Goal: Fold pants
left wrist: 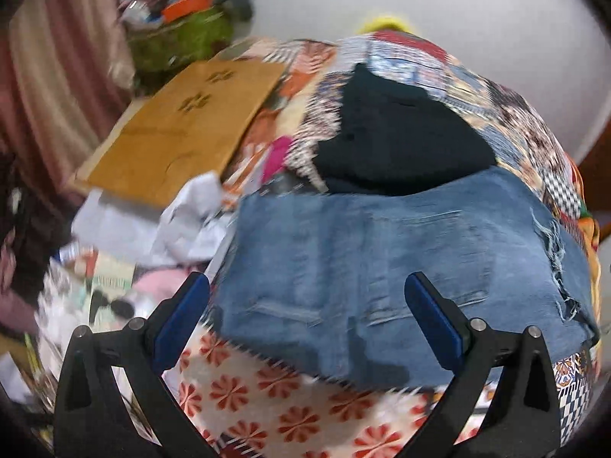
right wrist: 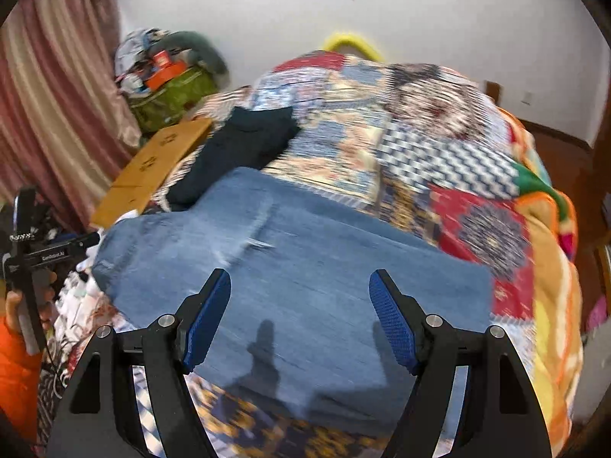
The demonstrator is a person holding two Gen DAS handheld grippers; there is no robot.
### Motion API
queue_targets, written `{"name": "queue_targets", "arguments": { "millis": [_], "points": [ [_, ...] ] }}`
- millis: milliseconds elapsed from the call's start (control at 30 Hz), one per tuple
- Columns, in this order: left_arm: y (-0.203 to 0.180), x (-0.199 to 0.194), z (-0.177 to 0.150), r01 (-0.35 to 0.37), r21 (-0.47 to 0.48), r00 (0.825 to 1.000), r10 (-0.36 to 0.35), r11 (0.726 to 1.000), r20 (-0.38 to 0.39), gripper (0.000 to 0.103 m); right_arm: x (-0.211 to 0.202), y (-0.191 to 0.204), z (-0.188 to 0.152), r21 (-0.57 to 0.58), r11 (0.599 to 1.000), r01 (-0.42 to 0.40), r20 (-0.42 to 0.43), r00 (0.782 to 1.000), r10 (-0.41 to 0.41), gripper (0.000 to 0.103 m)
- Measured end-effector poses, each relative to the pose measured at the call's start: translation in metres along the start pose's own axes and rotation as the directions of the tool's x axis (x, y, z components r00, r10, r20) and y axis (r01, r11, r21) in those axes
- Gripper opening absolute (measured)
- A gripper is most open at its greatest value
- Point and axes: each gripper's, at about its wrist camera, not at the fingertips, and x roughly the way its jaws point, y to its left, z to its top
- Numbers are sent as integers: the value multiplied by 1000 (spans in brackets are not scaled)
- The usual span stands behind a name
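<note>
The jeans (left wrist: 401,267) lay spread flat on the quilt (right wrist: 439,145), with the folded dark garment (left wrist: 393,137) just behind them and touching their far edge. To the left of that garment a cardboard sheet (left wrist: 183,129) rested at the quilt's edge, and behind the cardboard stood a full bag (right wrist: 172,99) against the curtain (right wrist: 49,107). Both grippers, the left gripper (left wrist: 305,313) and the right gripper (right wrist: 299,313), hung with jaws apart over the near part of the jeans.

A bed covered by a patchwork quilt (right wrist: 439,152) fills the room's middle. Behind it stands a plain white wall (right wrist: 439,11). Left of the bed hang striped pink curtains (right wrist: 49,87), with a heaped green bag (right wrist: 172,95) between them and the quilt. A tan cardboard sheet (left wrist: 183,129) lies on the bed's left edge. Brown floor (right wrist: 561,152) shows to the bed's right.
</note>
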Motion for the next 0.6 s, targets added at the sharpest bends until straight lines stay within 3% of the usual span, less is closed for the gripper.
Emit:
{"name": "queue_targets", "arguments": {
  "millis": [167,233,333,467,533,567,600],
  "points": [
    [39,14,-24,59,-117,995,-69,991,-79,103,31,36,4,-87,996,-36,-55,998,31,72],
    [49,24,-35,117,-173,983,-139,978,-120,103,48,45,0,-109,993,-48,-99,994,37,72],
    [50,43,-52,214,-251,945,-266,944,-192,103,72,50,-10,-90,992,-83,-214,975,63,75],
    [38,64,-69,290,-305,893,-371,907,-254,103,71,61,-19,-182,982,-43,-196,981,6,75],
    [32,77,-75,345,-369,847,-456,863,-274,101,71,58,-18,-172,984,-51,-200,980,16,75],
    [31,84,-78,380,-423,814,-515,822,-269,100,70,56,-16,-161,985,-60,-202,979,27,75],
    [30,84,-78,390,-441,810,-529,808,-254,101,70,53,-16,-150,986,-71,-203,978,39,75]
  ]
}}
